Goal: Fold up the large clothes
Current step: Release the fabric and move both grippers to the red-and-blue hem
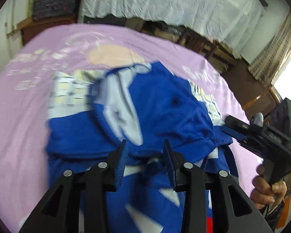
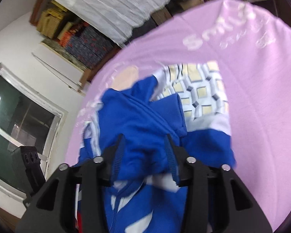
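A large blue garment (image 1: 161, 106) with white and checkered panels lies bunched on a pink sheet (image 1: 19, 126). My left gripper (image 1: 145, 147) hovers over its near edge with jaws apart and blue fabric between them. The right gripper (image 1: 234, 128) shows at the right of the left wrist view, pinching a gathered blue fold. In the right wrist view the garment (image 2: 141, 120) fills the centre and my right gripper (image 2: 144, 141) has blue cloth bunched between its fingers. The frames are blurred by motion.
The pink sheet (image 2: 261, 97) with white lettering covers the work surface. Behind it stand a white draped cloth (image 1: 164, 2), wooden furniture (image 1: 207, 44), stacked boxes (image 2: 83, 36) and a window (image 2: 19, 116). A hand (image 1: 265, 190) holds the right tool.
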`<state>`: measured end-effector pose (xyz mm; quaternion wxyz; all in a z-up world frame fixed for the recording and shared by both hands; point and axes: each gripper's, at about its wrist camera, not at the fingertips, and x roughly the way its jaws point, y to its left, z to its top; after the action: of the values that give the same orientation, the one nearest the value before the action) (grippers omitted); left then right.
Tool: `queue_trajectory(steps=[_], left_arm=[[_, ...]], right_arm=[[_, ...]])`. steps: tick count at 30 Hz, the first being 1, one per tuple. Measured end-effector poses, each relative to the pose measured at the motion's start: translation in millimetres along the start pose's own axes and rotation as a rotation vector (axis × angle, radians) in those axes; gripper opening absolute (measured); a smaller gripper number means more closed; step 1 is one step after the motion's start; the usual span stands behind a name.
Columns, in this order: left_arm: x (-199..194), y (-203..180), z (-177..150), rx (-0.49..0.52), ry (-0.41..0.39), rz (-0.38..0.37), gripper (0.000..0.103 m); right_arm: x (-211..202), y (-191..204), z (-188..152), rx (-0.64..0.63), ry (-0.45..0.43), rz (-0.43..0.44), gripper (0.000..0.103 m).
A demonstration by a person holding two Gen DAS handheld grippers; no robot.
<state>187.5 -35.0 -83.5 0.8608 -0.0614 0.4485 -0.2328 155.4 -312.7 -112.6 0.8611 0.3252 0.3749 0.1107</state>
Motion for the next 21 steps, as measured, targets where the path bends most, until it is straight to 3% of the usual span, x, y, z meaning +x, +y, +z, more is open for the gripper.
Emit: queue_trajectory(steps=[2, 6, 10, 15, 21], left_arm=[[-19.1, 12.6, -13.2, -0.029, -0.019, -0.004, 0.046], [-47.8, 54.7, -45.3, -0.134, -0.023, -0.022, 0.047], [-60.2, 79.5, -62.5, -0.185, -0.007, -0.028, 0.047], [-49.5, 84.3, -58.8, -0.167, 0.056, -0.046, 0.047], [-25.2, 84.8, -41.3, -0.172, 0.097, -0.058, 0.047]], right_arm=[[-29.3, -3.3, -20.7, -0.008, -0.046, -0.002, 0.055], [-64.8, -29.6, -52.8, 0.044, -0.069, -0.022, 0.057], [-81.6, -59.7, -75.0, 0.154, -0.055, 0.034, 0.057], [-77.6, -72.3, -81.3, 0.196, -0.019, 0.044, 0.057], [-53.5, -61.4, -64.1, 0.150, 0.032, 0.015, 0.057]])
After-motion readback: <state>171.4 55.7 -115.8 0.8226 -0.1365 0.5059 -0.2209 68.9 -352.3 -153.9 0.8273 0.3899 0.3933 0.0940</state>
